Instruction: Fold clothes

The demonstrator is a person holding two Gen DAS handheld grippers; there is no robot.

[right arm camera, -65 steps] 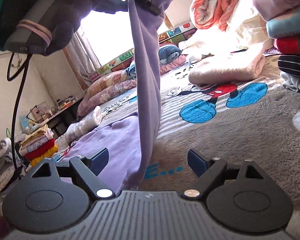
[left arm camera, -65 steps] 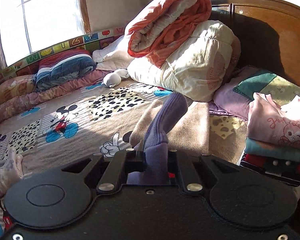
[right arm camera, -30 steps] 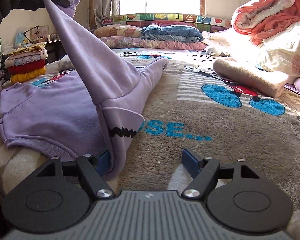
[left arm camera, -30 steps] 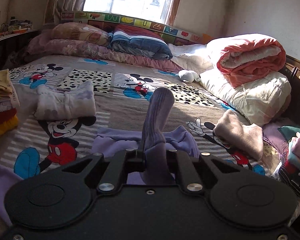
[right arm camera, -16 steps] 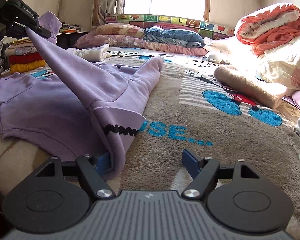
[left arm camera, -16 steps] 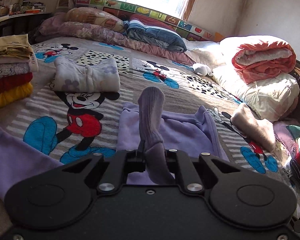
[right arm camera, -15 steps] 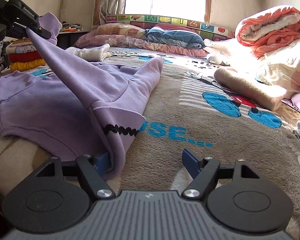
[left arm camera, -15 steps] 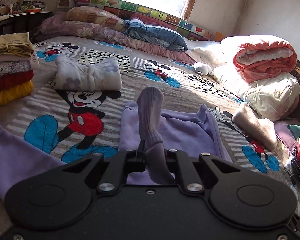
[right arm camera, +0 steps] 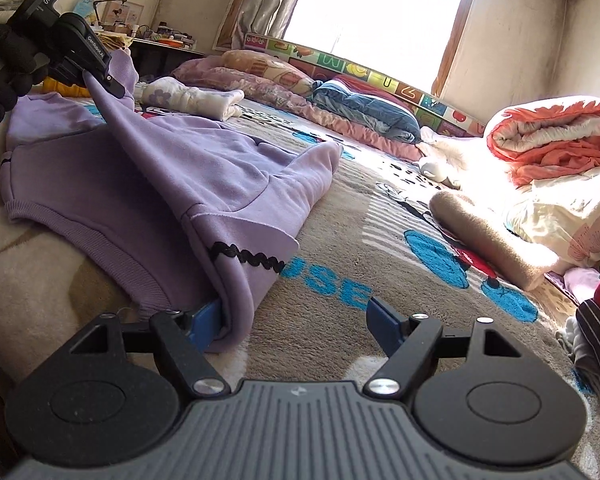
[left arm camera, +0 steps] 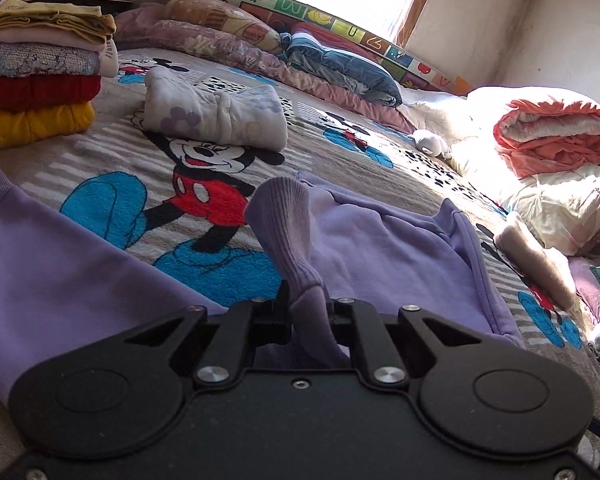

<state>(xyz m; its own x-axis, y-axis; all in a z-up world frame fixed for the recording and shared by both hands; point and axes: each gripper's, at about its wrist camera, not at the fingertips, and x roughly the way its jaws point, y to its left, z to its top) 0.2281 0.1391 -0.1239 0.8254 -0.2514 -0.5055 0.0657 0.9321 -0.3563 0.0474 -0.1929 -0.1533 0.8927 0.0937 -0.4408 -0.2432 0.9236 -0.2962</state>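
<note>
Over on the left of the Mickey Mouse blanket [left arm camera: 204, 196], the left gripper [right arm camera: 100, 74] is down low now, where a second ago it was carrying its catch high above the bed. It's clamped tight on the ribbed cuff [left arm camera: 284, 216] of the purple sweatshirt [right arm camera: 188, 176], and the sleeve runs from those jaws in a taut slope down across the body of the garment. The gloved hand [right arm camera: 4, 60] behind it sits just above the blanket's left side, near the stack of folded clothes [left arm camera: 32, 76].

Middle of the blanket: the sweatshirt lies spread flat, hem toward the near edge, the far sleeve stretched away toward the window end. With the cuff dropping like that, I'd say the sleeve is about to be laid across the chest — first fold nearly placed.

To the right, at the blanket's near edge, the right gripper [right arm camera: 296, 320] has its jaws standing wide, gripping nothing. The folded edge with the black trim rests against its left finger [right arm camera: 206, 318], unpinched, so that fold is being left to lie. Once the cuff is let go, the other sleeve looks next.
</note>
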